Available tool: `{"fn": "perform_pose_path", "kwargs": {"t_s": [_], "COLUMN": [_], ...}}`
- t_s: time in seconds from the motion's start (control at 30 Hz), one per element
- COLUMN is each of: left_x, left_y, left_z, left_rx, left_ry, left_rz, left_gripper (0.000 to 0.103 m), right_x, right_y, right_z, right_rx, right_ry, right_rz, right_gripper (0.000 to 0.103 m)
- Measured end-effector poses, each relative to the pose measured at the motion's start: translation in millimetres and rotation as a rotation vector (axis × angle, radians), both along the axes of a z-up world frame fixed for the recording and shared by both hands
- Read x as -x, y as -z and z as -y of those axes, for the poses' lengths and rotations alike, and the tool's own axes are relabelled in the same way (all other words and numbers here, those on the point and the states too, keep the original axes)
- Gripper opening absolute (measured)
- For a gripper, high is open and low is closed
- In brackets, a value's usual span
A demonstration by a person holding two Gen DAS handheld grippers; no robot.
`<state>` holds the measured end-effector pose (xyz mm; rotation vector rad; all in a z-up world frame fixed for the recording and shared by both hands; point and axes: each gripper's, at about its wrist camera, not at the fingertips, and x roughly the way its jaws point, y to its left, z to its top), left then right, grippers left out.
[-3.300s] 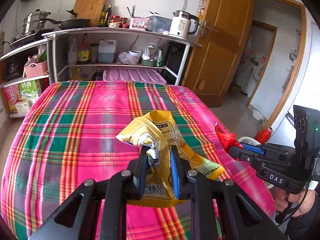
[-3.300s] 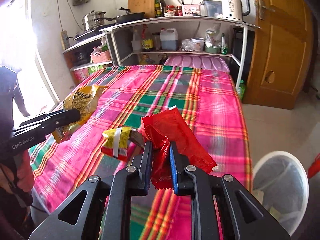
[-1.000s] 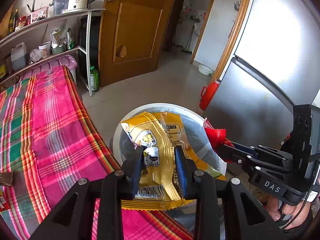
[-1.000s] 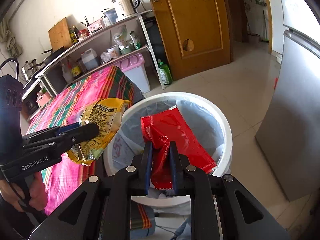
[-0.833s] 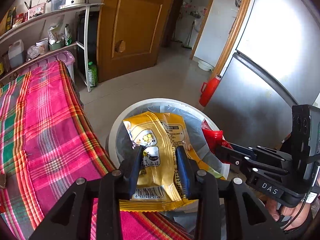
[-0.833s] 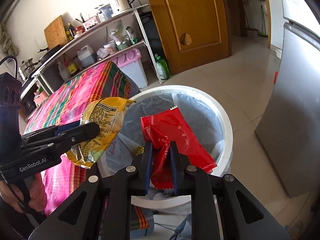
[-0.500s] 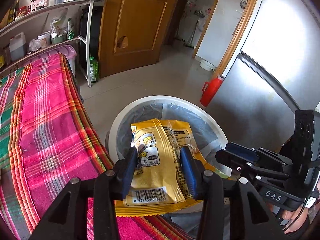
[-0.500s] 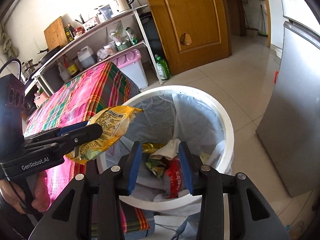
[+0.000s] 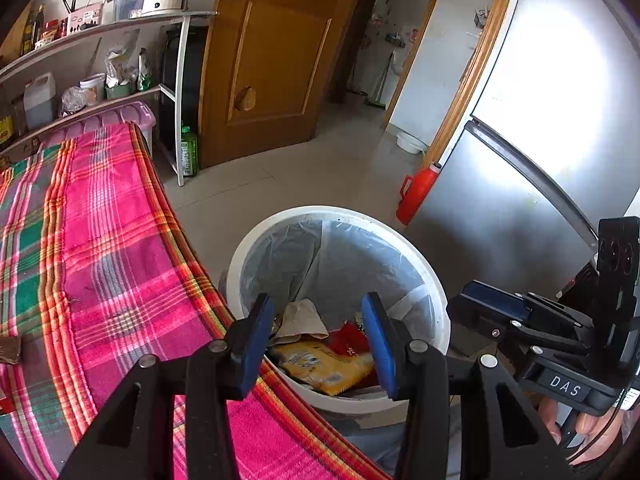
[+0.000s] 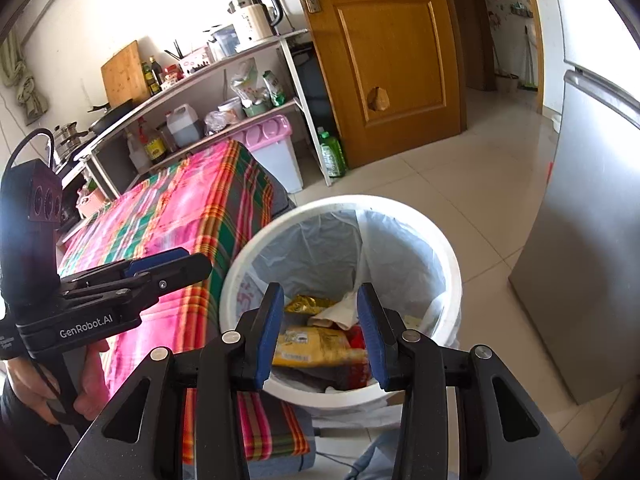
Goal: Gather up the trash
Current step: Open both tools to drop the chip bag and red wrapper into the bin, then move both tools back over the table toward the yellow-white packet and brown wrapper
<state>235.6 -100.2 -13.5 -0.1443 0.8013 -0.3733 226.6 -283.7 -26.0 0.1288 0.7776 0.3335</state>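
A white bin with a clear liner stands on the floor beside the table. The yellow snack packet and the red wrapper lie inside it on other trash. My left gripper hovers over the bin's near rim; its jaws are opening and nothing is between them. My right gripper hangs open over the same bin, with the yellow packet and red wrapper loose below it. Each gripper shows in the other's view: the right gripper and the left gripper.
A table with a pink plaid cloth lies left of the bin, a brown wrapper at its left edge. A red jug and a steel fridge stand to the right. A wooden door and kitchen shelves sit behind.
Both grippers went from shut to open. The red wrapper dropped into the bin first, then the yellow packet slid out of the left gripper and now lies in the bin.
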Motion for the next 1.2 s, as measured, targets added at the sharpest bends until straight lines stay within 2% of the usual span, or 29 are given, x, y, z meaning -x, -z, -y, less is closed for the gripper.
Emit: {"fn": "perform_pose_path", "kwargs": {"t_s": [0.2, 0.77, 1.2], "left_x": [16.8, 86.3, 119.0], "left_y": [-10.4, -42.5, -41.4], "left_z": [-18.5, -75.9, -123.1], "left_rx": [0.029, 0.038, 0.011], "left_ry": [-0.040, -0.148, -0.288], "left_rz": [0.022, 0.169, 0.203], "left_gripper": [0.048, 0.049, 0.049], "right_x": [17.3, 47.3, 66.1], "right_y": [-17.0, -41.4, -46.0], "right_z": [-7.8, -70.4, -106.3], "right_rx": [-0.014, 0.003, 0.010], "right_ry": [-0.030, -0.176, -0.261], "right_rz": [0.054, 0.106, 0.138], "right_gripper": [0.039, 0.039, 0.039]}}
